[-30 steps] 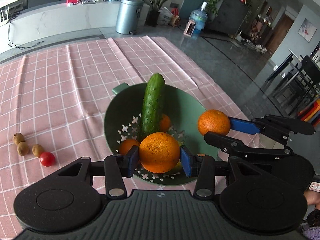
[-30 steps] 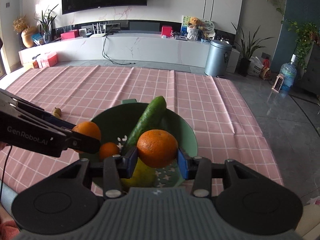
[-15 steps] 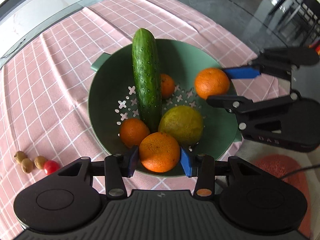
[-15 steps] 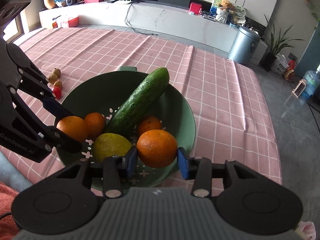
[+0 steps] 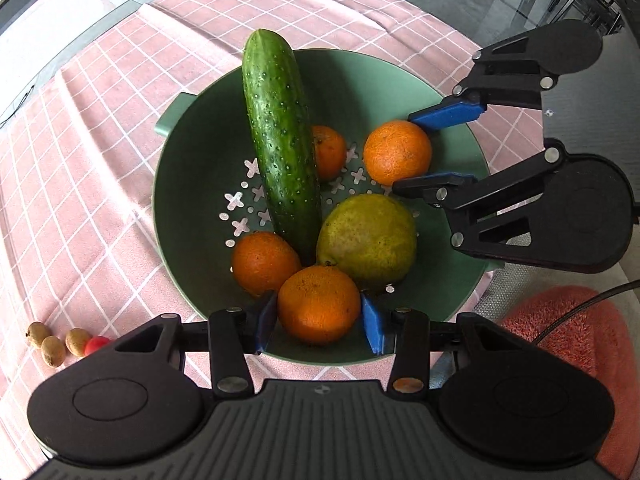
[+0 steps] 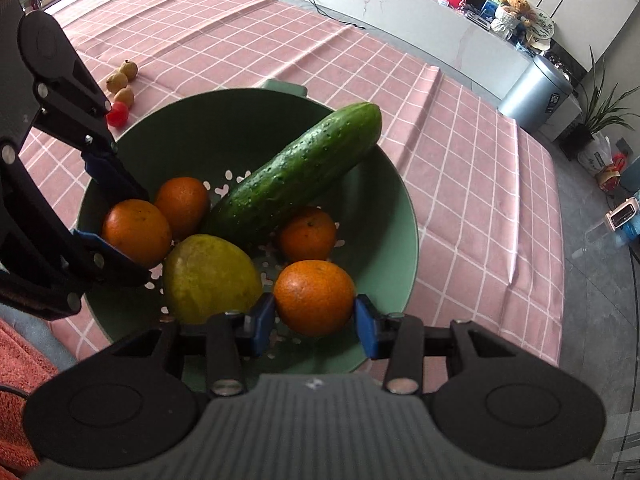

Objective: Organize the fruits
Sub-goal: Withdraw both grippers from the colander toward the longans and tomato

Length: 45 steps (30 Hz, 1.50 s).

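Green plastic hides part of the story: the colander (image 5: pixel 448 304) has its near rim cut off behind both tools, and the cucumber (image 5: pixel 280 148) covers half of one small orange (image 5: pixel 330 152). On the pink checked cloth (image 5: pixel 100 184) over the counter, three brownish little fruits (image 5: pixel 52 344) and something small and red (image 5: pixel 96 345) lie off to the side, too small to name. Beyond stand a white marble ledge (image 6: pixel 440 20), a grey bin (image 6: pixel 540 92) and potted plants. The cucumber's long axis runs from the colander's bottom up over the far rim, tip raised. The left hand-held gripper (image 5: pixel 318 316) clamps an orange (image 5: pixel 318 304) over the near side of the colander; the right hand-held gripper (image 6: pixel 314 316) clamps another orange (image 6: pixel 314 298) beside a yellow-green fruit (image 6: pixel 210 276).
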### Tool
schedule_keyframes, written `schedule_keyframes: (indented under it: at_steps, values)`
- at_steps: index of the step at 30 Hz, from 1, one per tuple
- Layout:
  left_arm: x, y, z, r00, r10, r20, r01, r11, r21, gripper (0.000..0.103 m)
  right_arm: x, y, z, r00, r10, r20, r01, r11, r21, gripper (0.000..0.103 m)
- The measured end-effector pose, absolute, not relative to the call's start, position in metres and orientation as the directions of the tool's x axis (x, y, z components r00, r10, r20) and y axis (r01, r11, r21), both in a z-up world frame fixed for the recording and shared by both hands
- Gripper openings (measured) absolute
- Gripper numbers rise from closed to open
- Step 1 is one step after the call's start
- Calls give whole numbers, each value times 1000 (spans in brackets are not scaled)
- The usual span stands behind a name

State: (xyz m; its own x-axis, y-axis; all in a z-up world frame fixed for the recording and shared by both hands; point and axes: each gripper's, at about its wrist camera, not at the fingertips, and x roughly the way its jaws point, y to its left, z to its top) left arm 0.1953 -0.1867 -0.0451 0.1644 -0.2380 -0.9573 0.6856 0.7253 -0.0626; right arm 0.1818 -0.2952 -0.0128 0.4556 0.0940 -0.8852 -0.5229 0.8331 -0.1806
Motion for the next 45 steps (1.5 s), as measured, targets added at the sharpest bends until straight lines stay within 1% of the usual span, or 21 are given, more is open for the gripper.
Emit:
schedule_keyframes:
  at_steps: [2, 4, 5, 8, 10, 12, 13, 17, 19, 21, 25, 26, 28, 30, 37, 39, 45]
  values:
    - [195, -188, -47, 169, -238, -956, 687, 724, -59, 51, 182, -295, -13, 447, 99, -889, -526, 833, -172, 40]
    - [195, -188, -49, 176, -235, -956, 687, 724, -51, 56, 183, -294, -14, 446, 94, -890, -524, 834, -175, 40]
    - [194, -189, -48, 175, -235, -956, 688, 724, -52, 56, 183, -294, -14, 449, 90, -889, -522, 834, -178, 38]
    - [194, -188, -48, 174, -242, -955, 691, 721, -57, 57, 183, -294, -13, 456, 87, -886, -510, 842, -179, 39]
    - [193, -187, -47, 176, -249, -952, 693, 718, -60, 65, 184, -294, -12, 458, 82, -885, -504, 845, -182, 39]
    - [191, -186, -41, 183, -255, -949, 699, 713, -57, 71, 183, -293, -10, 459, 78, -885, -502, 845, -186, 40]
    - [189, -186, -40, 187, -256, -948, 702, 710, -54, 72, 182, -293, -9, 460, 75, -885, -501, 844, -189, 40]
    - [183, -183, -30, 209, -268, -941, 701, 712, -47, 73, 174, -291, -1, 476, 73, -876, -491, 849, -197, 41]
    - [181, -178, -22, 226, -281, -933, 694, 718, -49, 73, 170, -291, 5, 488, 78, -869, -474, 860, -189, 45]
    - [177, -174, -14, 249, -296, -922, 691, 722, -45, 72, 166, -291, 11, 500, 89, -861, -450, 877, -171, 52]
    - [167, -161, 5, 309, -322, -895, 676, 737, -32, 72, 155, -288, 24, 527, 110, -843, -391, 912, -125, 57]
    - [164, -157, 9, 321, -326, -889, 668, 744, -32, 72, 152, -286, 27, 535, 116, -837, -375, 920, -112, 60]
    - [160, -149, 17, 344, -332, -878, 654, 756, -30, 73, 145, -283, 34, 553, 128, -823, -348, 933, -89, 62]
    - [156, -140, 24, 371, -334, -866, 635, 772, -26, 72, 138, -280, 41, 573, 140, -808, -318, 946, -61, 66]
    - [144, -98, 37, 452, -339, -825, 541, 839, -48, 72, 113, -258, 56, 640, 162, -751, -218, 976, 25, 69]
    - [142, -85, 36, 472, -331, -817, 503, 862, -58, 72, 105, -249, 58, 655, 174, -736, -195, 979, 57, 72]
    - [139, -39, 30, 521, -288, -803, 385, 919, -80, 72, 91, -215, 56, 692, 188, -697, -144, 982, 121, 74]
